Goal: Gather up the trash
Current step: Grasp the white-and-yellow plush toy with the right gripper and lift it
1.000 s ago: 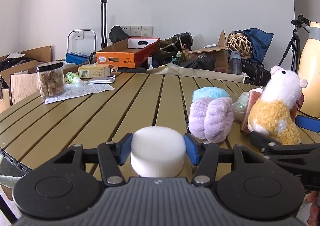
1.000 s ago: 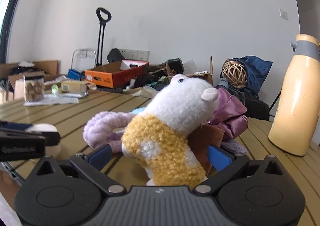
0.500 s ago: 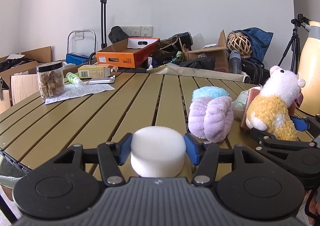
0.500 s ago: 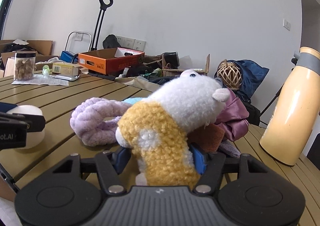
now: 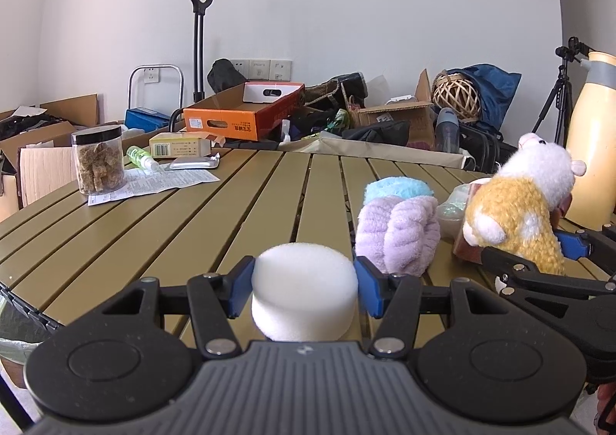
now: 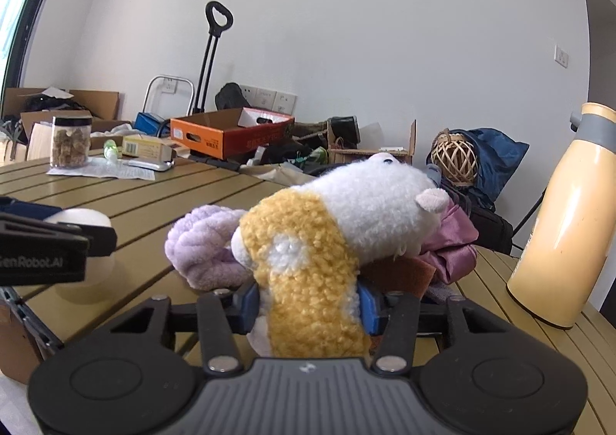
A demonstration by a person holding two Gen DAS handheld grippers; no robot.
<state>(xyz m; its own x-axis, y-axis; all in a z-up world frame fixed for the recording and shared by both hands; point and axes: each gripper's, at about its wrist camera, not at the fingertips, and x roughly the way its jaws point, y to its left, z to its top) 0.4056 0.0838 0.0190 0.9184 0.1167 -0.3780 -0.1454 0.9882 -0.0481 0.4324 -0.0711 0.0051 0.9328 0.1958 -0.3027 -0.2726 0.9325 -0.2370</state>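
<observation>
At the near edge of the slatted counter (image 5: 269, 184), the left tongs (image 5: 304, 283) grip a white foam puck (image 5: 304, 292) between their blue pads, its base cut off behind the tool's black body. The right tongs (image 6: 308, 304) are closing on a yellow-and-white plush toy (image 6: 319, 242); the pads press into its fleece from both sides, and its lower end is hidden by the tool. The toy leans to the right, its head over a crumpled mauve cloth (image 6: 454, 242) and a brown piece (image 6: 400, 271) whose nature I cannot make out. Just beside it on the left lies a lilac fluffy roll (image 5: 396, 231), with a pale blue one (image 5: 396, 186) half hidden behind it and something clear and crinkled (image 5: 454, 204) tucked between roll and toy. A cream flask (image 6: 566, 242) stands upright at the right, its top cut off by the frame. At the far left a black-lidded clear jar (image 5: 99, 159) holds brown chunks and stands on a printed sheet (image 5: 154, 183). Beyond the counter an open orange box (image 5: 242, 111) holds a small white carton (image 5: 269, 90).
</observation>
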